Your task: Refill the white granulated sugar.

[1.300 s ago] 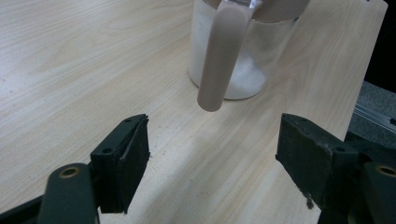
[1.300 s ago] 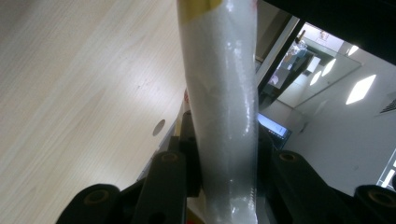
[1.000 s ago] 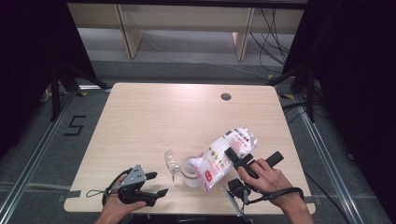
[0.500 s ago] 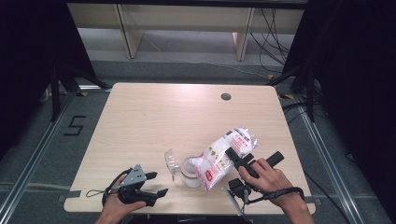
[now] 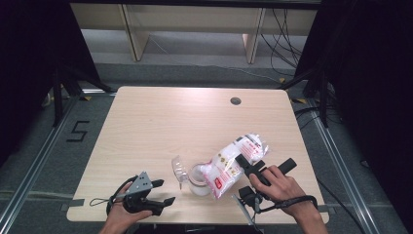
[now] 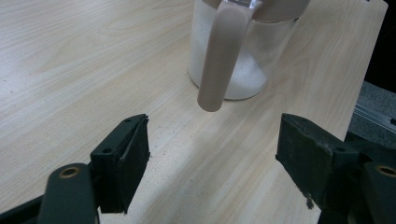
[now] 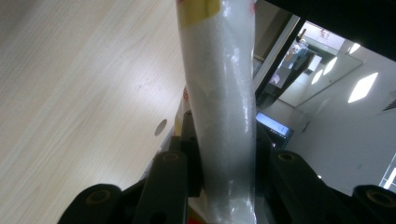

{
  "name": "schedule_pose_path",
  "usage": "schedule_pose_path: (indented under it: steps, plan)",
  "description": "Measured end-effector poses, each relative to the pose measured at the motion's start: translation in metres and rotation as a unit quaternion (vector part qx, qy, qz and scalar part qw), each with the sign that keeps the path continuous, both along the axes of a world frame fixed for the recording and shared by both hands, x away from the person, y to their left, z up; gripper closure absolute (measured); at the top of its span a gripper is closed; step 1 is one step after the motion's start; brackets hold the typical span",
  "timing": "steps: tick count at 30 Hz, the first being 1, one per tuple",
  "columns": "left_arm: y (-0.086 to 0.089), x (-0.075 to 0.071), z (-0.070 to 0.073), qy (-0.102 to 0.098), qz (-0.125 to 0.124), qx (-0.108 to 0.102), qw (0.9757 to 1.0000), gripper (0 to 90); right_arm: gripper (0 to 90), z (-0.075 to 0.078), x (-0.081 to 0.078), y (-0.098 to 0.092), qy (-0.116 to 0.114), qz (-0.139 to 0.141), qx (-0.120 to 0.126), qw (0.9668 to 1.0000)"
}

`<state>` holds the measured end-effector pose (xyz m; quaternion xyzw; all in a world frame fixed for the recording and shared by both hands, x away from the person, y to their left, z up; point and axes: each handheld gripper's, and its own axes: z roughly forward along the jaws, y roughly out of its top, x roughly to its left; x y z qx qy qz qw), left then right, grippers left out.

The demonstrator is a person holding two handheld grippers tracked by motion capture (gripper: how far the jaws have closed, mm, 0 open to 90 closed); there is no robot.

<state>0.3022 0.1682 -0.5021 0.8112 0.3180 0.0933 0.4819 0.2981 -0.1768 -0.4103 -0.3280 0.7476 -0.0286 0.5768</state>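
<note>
White bag [image 5: 234,160] with red print, clear jar [image 5: 197,177], pale wood-grain table [image 5: 160,122].

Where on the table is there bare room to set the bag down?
The far half up to the round hole and the left side are bare. It is crowded at the near edge, around the jar, bag and both grippers.

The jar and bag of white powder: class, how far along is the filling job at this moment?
Done: the glass jar stands open, its hinged lid swung aside, with white powder already inside. In hand: the right gripper is clamped on the bag, tilted with its low end over the jar mouth. The left gripper waits open nearby. Left: probably finishing the pour and closing the lid.
</note>
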Motion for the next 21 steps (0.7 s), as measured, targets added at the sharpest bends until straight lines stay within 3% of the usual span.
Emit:
schedule_pose_path:
  steps: [21]
  plan:
    - [-0.0001, -0.0001, 0.0, 0.0, 0.0, 0.0, 1.0, 24.9, 75.6, 0.0007, 0.0002, 0.0005, -0.003, 0.0, -0.003, 1.0]
